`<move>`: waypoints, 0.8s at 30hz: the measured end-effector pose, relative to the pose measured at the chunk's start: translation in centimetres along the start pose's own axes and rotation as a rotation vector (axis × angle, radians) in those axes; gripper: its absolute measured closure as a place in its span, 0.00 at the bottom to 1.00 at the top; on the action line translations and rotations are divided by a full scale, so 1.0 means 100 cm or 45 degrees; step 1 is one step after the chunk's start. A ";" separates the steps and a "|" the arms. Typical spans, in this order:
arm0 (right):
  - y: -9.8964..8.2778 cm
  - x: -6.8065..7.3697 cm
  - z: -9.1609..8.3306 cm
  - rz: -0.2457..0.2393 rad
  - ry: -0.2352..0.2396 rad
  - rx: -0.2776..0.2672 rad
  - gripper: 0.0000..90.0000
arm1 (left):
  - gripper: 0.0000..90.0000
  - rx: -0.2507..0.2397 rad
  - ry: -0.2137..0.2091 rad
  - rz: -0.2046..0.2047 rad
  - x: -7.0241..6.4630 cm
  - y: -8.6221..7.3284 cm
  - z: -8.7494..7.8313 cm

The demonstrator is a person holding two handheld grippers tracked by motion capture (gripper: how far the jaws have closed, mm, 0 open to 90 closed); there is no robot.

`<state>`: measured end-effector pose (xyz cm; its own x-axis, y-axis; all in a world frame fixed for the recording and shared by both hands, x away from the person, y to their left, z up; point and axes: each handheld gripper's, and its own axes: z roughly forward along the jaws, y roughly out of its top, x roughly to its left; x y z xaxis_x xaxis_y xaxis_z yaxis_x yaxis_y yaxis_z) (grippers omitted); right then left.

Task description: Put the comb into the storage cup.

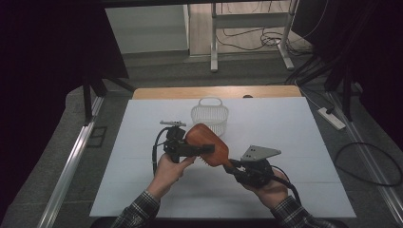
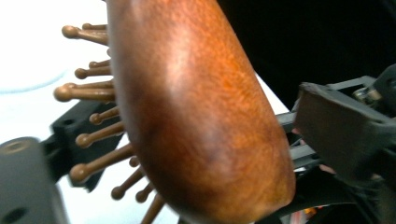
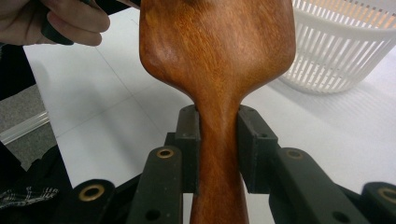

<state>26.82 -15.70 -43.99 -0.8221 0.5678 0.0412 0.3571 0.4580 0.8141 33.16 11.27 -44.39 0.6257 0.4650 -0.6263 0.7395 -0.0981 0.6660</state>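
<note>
A wooden paddle hairbrush (image 1: 209, 137) hangs above the white table, handle toward the person. My right gripper (image 1: 234, 167) is shut on the handle; in the right gripper view its two black pads (image 3: 187, 140) clamp the narrow neck of the brush (image 3: 219, 42). My left gripper (image 1: 204, 148) reaches in from the left across the brush head. In the left gripper view the brush's rounded back (image 2: 196, 116) stands between the jaws with its bristles (image 2: 93, 135) toward the left one. A thin dark gap separates the right finger (image 2: 341, 130) from the wood.
A white slatted plastic basket (image 1: 210, 114) (image 3: 341, 51) stands upright on the table just behind the brush. The white table sheet (image 1: 294, 142) spreads out to both sides. The hand (image 3: 70, 21) that holds the left gripper sits beside the brush head. A power strip (image 1: 332, 118) lies on the floor at the right.
</note>
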 end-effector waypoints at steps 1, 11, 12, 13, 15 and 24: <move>0.000 0.000 0.000 0.000 0.000 0.000 0.80 | 0.19 0.000 0.000 0.000 0.000 0.000 0.000; 0.000 0.001 0.000 -0.030 -0.002 -0.010 0.80 | 0.37 -0.030 -0.092 -0.107 0.007 -0.001 -0.004; -0.001 0.000 0.000 -0.030 0.001 -0.010 0.80 | 0.41 -0.054 -0.155 -0.155 0.011 -0.002 -0.006; -0.001 0.000 0.000 -0.030 0.002 -0.011 0.80 | 0.43 -0.063 -0.178 -0.176 0.013 -0.003 -0.007; -0.001 0.000 0.000 -0.033 0.002 -0.011 0.80 | 0.48 -0.070 -0.214 -0.193 0.015 -0.003 -0.007; -0.001 -0.003 0.006 -0.049 0.009 0.039 0.80 | 0.59 -0.069 -0.282 -0.175 0.014 -0.003 -0.006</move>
<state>27.25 -15.53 -44.42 -0.8386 0.5445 0.0146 0.3387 0.5003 0.7969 33.67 12.49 -45.20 0.5637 0.2659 -0.7820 0.8107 0.0027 0.5854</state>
